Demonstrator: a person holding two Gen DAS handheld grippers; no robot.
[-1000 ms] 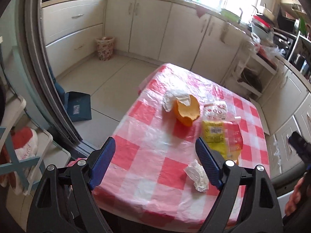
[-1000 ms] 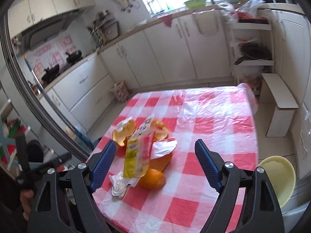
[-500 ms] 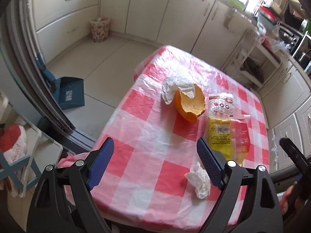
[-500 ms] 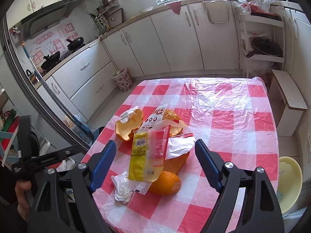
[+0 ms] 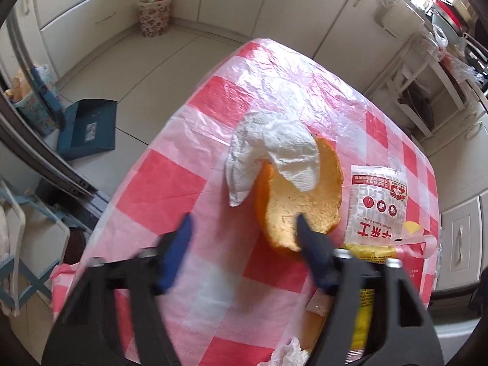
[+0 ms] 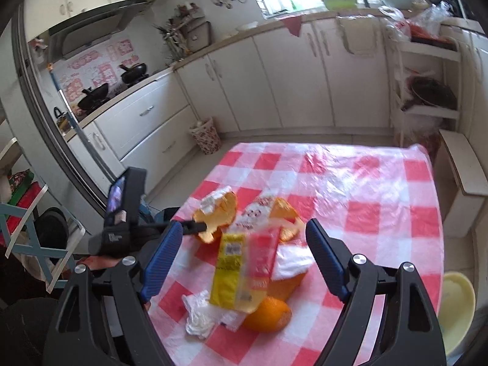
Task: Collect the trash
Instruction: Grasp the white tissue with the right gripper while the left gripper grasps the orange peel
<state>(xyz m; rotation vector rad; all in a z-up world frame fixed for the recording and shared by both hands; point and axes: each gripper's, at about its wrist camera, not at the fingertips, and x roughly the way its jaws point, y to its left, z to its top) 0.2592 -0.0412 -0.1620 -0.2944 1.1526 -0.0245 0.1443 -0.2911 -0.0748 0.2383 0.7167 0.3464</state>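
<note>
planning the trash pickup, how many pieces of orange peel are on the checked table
4 visible: cupped orange peel at the left gripper; one behind the yellow wrapper; one under it; one nearest the camera. More may be hidden beneath.

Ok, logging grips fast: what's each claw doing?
Left claw: closing around the orange peel, not yet gripping.
Right claw: open, empty.
</note>
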